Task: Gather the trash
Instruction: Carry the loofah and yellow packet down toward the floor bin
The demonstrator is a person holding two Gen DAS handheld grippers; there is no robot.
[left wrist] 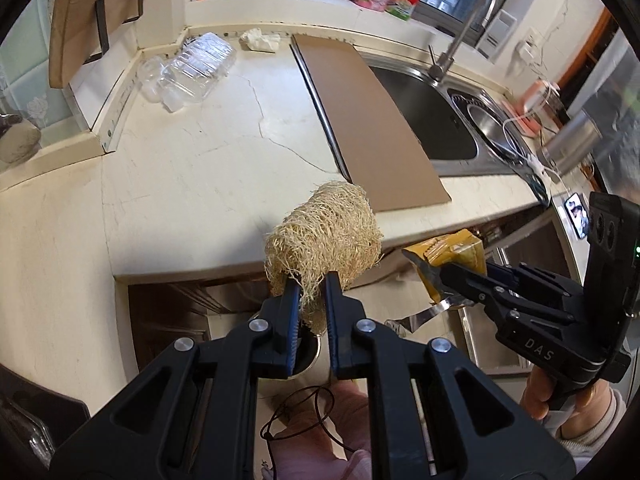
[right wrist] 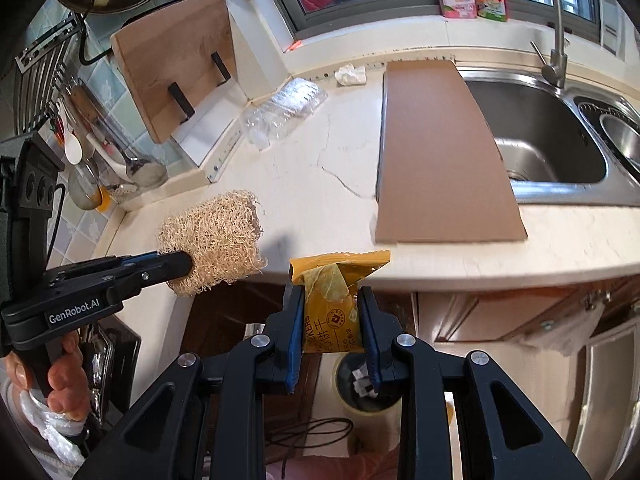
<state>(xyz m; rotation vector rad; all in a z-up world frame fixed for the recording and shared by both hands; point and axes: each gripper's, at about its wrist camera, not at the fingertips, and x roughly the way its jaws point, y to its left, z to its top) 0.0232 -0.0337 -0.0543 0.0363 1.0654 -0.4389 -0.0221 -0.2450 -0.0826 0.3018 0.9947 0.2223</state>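
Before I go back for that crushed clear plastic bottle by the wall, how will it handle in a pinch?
The crushed plastic bottle already looks flattened, so it probably weighs little and will not roll. Its thin clear walls will likely buckle further under the pads. The glossy surface may slip, so a pinch across a crease seems safer.

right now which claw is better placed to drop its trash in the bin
Right. The right claw holds the yellow wrapper almost directly above the bin; the left claw with the loofah sits further aside.
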